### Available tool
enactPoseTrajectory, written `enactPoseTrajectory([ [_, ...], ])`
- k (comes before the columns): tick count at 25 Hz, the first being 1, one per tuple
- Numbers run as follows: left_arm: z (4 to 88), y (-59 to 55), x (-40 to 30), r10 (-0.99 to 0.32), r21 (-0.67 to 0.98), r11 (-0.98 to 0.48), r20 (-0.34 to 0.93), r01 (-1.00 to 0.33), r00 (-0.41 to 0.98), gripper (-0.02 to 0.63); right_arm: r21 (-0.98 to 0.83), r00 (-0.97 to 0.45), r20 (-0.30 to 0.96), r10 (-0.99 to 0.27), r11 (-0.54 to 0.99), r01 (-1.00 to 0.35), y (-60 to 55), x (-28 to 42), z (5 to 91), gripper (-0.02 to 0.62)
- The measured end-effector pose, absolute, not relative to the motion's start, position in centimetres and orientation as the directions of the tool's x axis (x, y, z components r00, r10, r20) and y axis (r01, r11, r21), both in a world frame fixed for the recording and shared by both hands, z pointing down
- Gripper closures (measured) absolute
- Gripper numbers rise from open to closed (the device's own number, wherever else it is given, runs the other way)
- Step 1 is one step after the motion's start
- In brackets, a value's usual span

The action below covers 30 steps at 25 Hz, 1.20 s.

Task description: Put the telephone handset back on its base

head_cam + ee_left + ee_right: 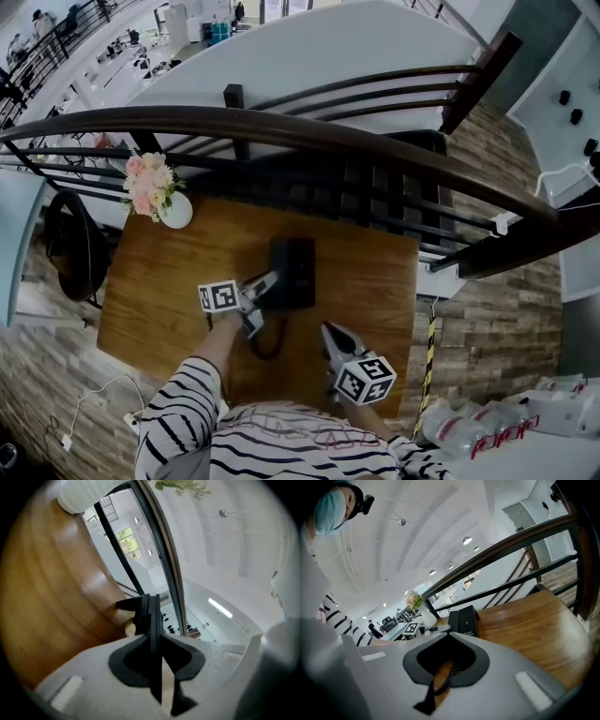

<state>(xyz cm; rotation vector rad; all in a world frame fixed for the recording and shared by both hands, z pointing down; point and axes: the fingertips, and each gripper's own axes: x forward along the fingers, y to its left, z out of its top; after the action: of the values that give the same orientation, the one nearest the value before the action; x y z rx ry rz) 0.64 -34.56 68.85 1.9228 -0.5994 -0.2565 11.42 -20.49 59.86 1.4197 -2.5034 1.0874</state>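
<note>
Left hand-held gripper (266, 298), seen from overhead, holds the handset (281, 274) at the base (302, 267) on the counter (375, 281); its own view shows the jaws clamped on it. My right hand-held gripper (443, 667) is closed, empty. I judge seating is underway: next, settle it flat, then release.

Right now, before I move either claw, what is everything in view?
table: one, brown wood, centre
telephone: one, black, mid-table
handset: one, black, at the telephone's left side
cord: one, black, trailing toward the near edge
vase of flowers: one, white with pink blooms, far-left corner
railing: one, dark, beyond the table
left claw: one, grey, shut on the handset
right claw: one, grey, shut, empty, near right
</note>
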Motion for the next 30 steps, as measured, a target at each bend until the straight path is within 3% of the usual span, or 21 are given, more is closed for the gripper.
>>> enactPoseTrajectory([
  [9, 69.3, -34.6, 0.4, -0.54, 0.853, -0.292, 0.227, -0.433, 0.81, 0.52, -0.549, -0.577, 0.375, -0.725, 0.328, -0.769, -20.4, 11.2, 59.6, 0.595],
  [18, 69.9, -34.8, 0.2, -0.567, 0.803, -0.282, 0.302, -0.525, 0.766, 0.453, -0.551, -0.582, 0.374, -0.722, 0.332, -0.766, -20.5, 11.4, 59.8, 0.595],
  [30, 69.1, -33.5, 0.0, -0.609, 0.744, -0.293, 0.339, -0.601, 0.717, 0.529, -0.549, -0.58, 0.374, -0.724, 0.331, -0.767, -20.2, 11.4, 59.7, 0.595],
])
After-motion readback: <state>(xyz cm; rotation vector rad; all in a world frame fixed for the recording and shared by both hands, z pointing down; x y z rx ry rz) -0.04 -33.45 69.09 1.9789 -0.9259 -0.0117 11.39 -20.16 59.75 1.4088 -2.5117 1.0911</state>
